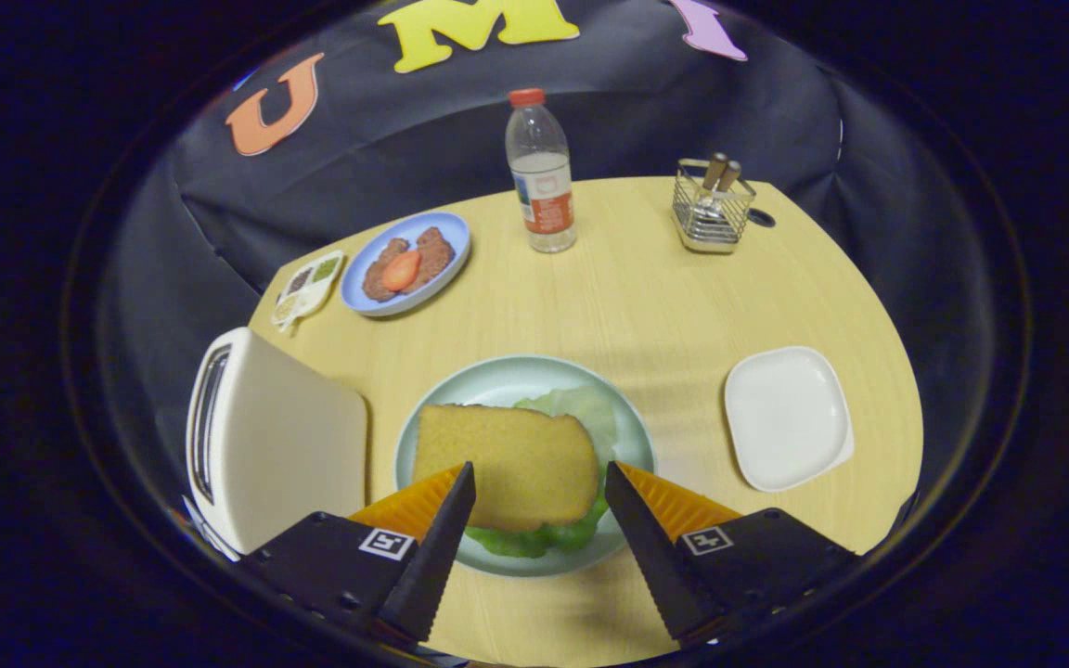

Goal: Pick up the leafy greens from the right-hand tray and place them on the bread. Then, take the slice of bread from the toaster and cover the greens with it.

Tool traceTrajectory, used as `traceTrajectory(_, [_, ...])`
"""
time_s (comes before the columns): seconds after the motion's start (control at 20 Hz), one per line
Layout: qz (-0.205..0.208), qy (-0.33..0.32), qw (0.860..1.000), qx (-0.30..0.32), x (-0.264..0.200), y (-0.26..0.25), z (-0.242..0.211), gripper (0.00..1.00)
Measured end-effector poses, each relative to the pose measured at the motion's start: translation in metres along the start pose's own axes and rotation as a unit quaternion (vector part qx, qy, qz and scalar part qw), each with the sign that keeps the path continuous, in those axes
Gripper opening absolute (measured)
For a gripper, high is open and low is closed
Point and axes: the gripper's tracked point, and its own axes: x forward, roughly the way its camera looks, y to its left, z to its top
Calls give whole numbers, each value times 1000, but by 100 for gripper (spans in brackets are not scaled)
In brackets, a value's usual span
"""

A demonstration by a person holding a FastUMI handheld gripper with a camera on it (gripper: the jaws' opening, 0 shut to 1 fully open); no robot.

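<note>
A golden slice of bread (507, 459) lies on top of the leafy greens (581, 413), which stick out from under it at the far right and at the near edge. Both rest on a pale green plate (497, 376) in the middle of the wooden table. My gripper (539, 475) hovers over the plate's near side, open, with the bread showing in the gap between the fingers and neither finger pressing on it. The white toaster (270, 436) stands just left of the plate. To the right of the plate sits the white square tray (787, 417), bare.
A blue plate (446, 232) with meat patties and a tomato slice sits at the far left beside a small seasoning dish (310, 288). A water bottle (541, 176) stands at the back centre, and a wire holder (709, 209) with utensils at the back right.
</note>
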Motion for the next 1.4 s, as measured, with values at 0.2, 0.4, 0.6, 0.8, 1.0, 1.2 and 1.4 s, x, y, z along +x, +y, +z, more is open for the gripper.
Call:
traceTrajectory(0.2, [21,-50,998,-37,-51,20,11,96])
traceTrajectory(0.4, [34,-118,991,-50,-106,30,25,97])
traceTrajectory(0.6, [17,-191,980,-55,-165,27,35,97])
traceTrajectory(0.8, [-4,-274,961,-43,-227,21,52,96])
traceTrajectory(1.0, [-32,-364,928,-74,-286,22,70,96])
traceTrajectory(1.2, [-35,-441,892,-92,-344,38,72,96])
traceTrajectory(1.4, [-28,-475,871,-123,-383,55,62,96])
